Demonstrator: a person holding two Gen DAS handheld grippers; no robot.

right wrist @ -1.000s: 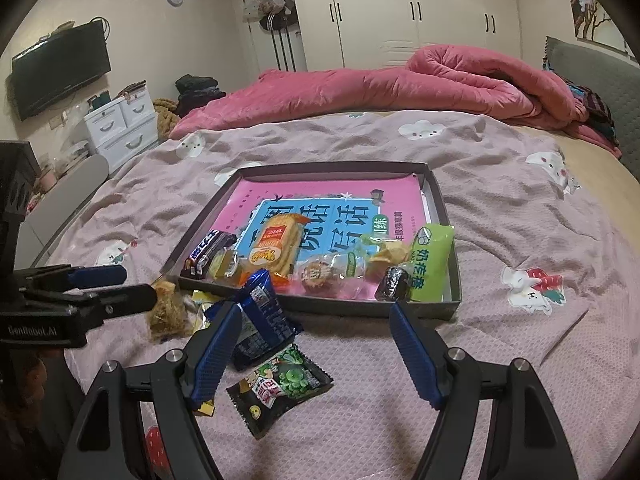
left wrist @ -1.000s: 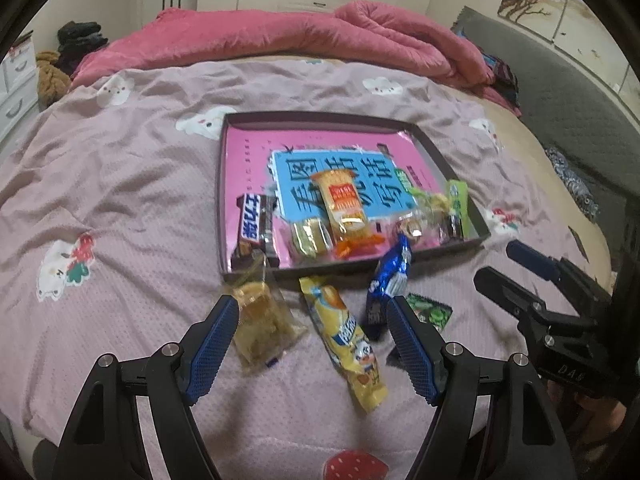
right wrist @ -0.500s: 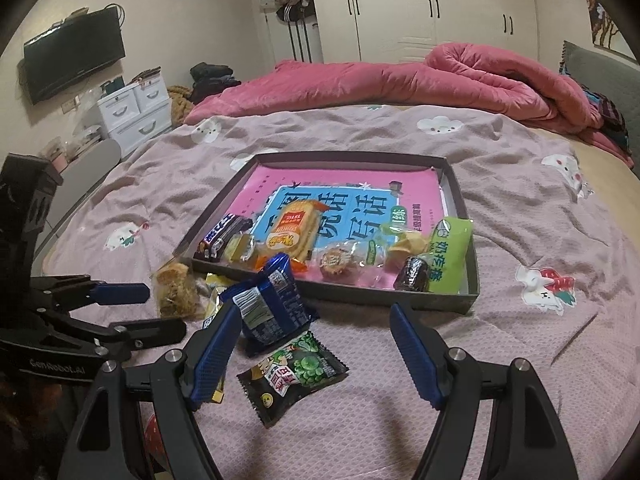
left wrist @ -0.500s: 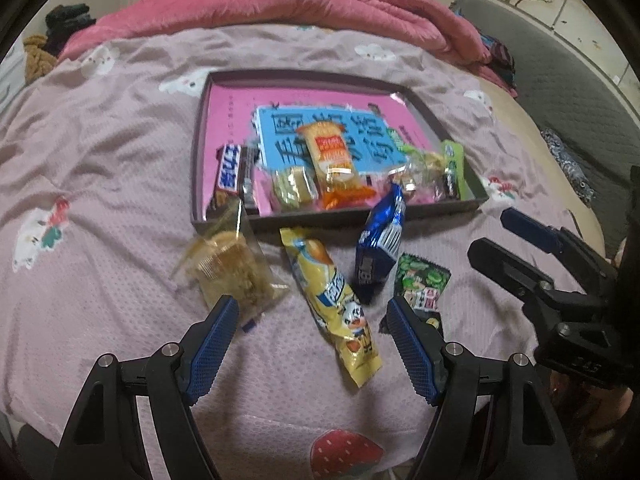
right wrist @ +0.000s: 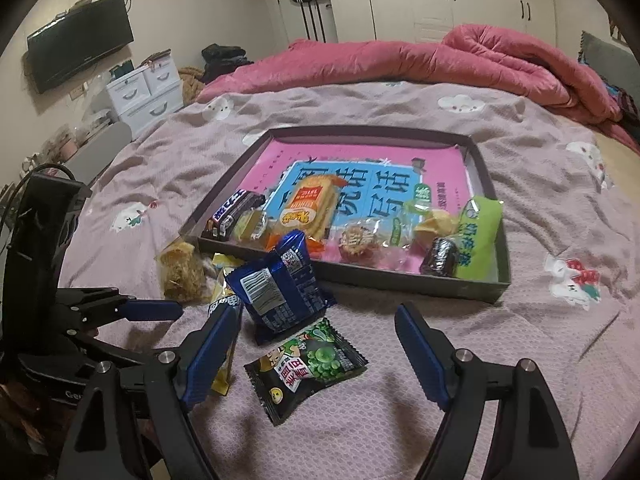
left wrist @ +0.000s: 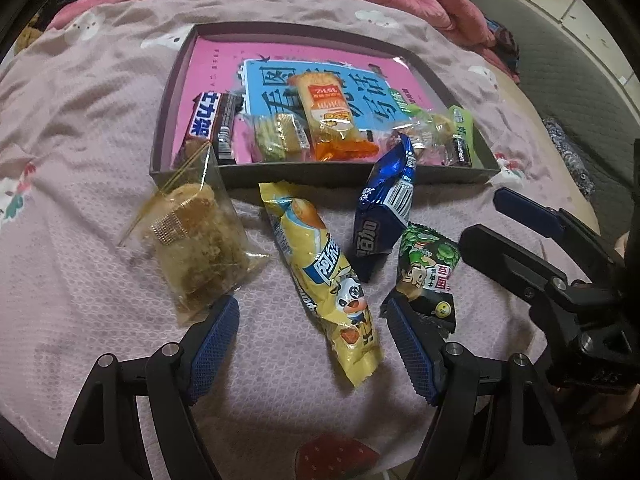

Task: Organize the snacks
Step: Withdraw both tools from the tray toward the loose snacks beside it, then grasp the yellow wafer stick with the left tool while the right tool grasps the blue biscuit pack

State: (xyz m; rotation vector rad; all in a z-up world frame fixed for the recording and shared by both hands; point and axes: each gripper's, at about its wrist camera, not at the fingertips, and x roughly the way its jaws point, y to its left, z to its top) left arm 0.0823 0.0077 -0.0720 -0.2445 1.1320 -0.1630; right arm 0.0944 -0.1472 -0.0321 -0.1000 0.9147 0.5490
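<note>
A dark tray [left wrist: 320, 172] [right wrist: 400, 280] on the bed holds several snacks on a pink and blue book. In front of it lie a clear bag of golden cake [left wrist: 196, 240] [right wrist: 180, 268], a long yellow packet [left wrist: 324, 276], a blue packet [left wrist: 384, 216] [right wrist: 280, 284] leaning on the tray wall, and a black-green pea packet [left wrist: 428, 268] [right wrist: 308, 364]. My left gripper [left wrist: 312, 344] is open, low over the yellow packet's near end. My right gripper [right wrist: 316, 356] is open, straddling the pea packet, and shows at right in the left wrist view [left wrist: 516, 232].
The bed has a mauve printed sheet [right wrist: 560, 360] and a bunched pink duvet [right wrist: 440, 60] at the far side. White drawers [right wrist: 148, 92] and a wall TV [right wrist: 80, 44] stand to the left, wardrobes behind. A grey headboard [left wrist: 580, 80] lies to the right.
Both grippers have moved forward and down toward the loose snacks, which now look larger. The left one closed in on the yellow packet, the right one on the pea packet. Both stay open.
</note>
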